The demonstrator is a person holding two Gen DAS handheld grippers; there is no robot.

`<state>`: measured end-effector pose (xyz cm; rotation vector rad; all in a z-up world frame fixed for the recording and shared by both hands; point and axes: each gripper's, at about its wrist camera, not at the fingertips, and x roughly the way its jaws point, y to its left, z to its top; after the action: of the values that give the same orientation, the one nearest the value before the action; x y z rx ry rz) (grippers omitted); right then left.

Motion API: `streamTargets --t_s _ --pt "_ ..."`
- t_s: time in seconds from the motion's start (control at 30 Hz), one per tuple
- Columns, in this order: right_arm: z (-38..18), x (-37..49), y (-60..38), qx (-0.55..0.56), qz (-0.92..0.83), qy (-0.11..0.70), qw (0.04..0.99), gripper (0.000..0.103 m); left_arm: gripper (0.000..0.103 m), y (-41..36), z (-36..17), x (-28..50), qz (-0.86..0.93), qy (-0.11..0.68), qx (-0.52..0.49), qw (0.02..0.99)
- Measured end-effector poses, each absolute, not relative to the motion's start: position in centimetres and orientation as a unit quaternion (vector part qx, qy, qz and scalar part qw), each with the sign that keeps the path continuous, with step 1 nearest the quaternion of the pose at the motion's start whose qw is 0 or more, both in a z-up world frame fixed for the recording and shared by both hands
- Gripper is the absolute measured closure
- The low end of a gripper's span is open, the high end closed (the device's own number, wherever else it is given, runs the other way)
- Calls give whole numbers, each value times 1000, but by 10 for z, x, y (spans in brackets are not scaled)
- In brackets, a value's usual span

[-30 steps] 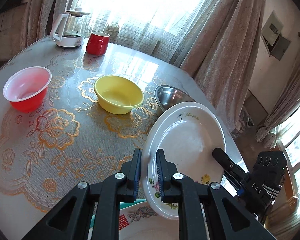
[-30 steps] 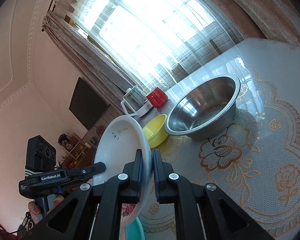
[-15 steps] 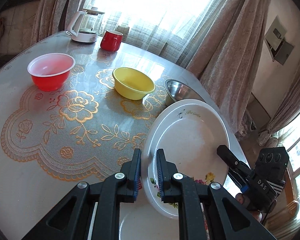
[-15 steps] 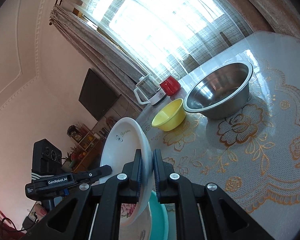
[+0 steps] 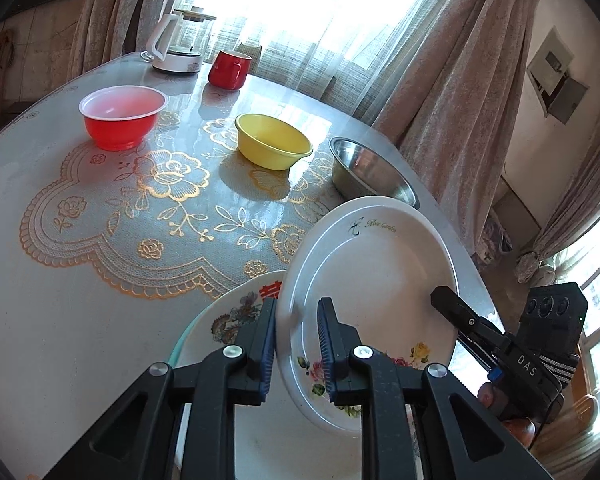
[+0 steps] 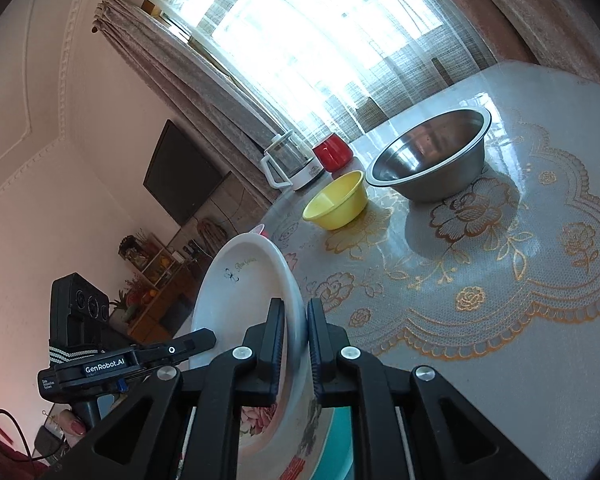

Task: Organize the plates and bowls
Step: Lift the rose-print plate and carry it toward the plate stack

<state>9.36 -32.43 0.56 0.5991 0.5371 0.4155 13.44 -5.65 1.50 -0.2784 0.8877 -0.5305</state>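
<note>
A white plate (image 5: 372, 272) with a flower print hangs tilted over a stack at the table's near edge. In the stack, a decorated plate (image 5: 228, 312) lies on a teal plate (image 5: 176, 352). My right gripper (image 6: 296, 320) is shut on the white plate's (image 6: 244, 280) right rim. My left gripper (image 5: 296, 320) straddles the opposite rim; its jaws are opening, and a gap shows by the right pad. Each wrist view shows the other gripper at the plate's far side. A red bowl (image 5: 120, 120), a yellow bowl (image 5: 272, 140) and a steel bowl (image 5: 368, 172) stand farther back.
A glass kettle (image 5: 180, 44) and a red mug (image 5: 230, 68) stand at the table's far edge by the curtained window. The gold-patterned table mat (image 5: 160, 184) lies between the stack and the bowls. The table's right edge runs close past the steel bowl (image 6: 432, 160).
Both grippers carried the white plate back toward the near edge, over the decorated plate. The bowls look farther off. The left gripper's jaws stand wider apart than before.
</note>
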Motion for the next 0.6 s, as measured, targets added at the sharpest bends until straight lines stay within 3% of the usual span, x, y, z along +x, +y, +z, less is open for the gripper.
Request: streamTargets --t_s 0.6 --pt "24 60 -293 238 166 318 903 91 81 -47 -3 110 -246 443 -115 854"
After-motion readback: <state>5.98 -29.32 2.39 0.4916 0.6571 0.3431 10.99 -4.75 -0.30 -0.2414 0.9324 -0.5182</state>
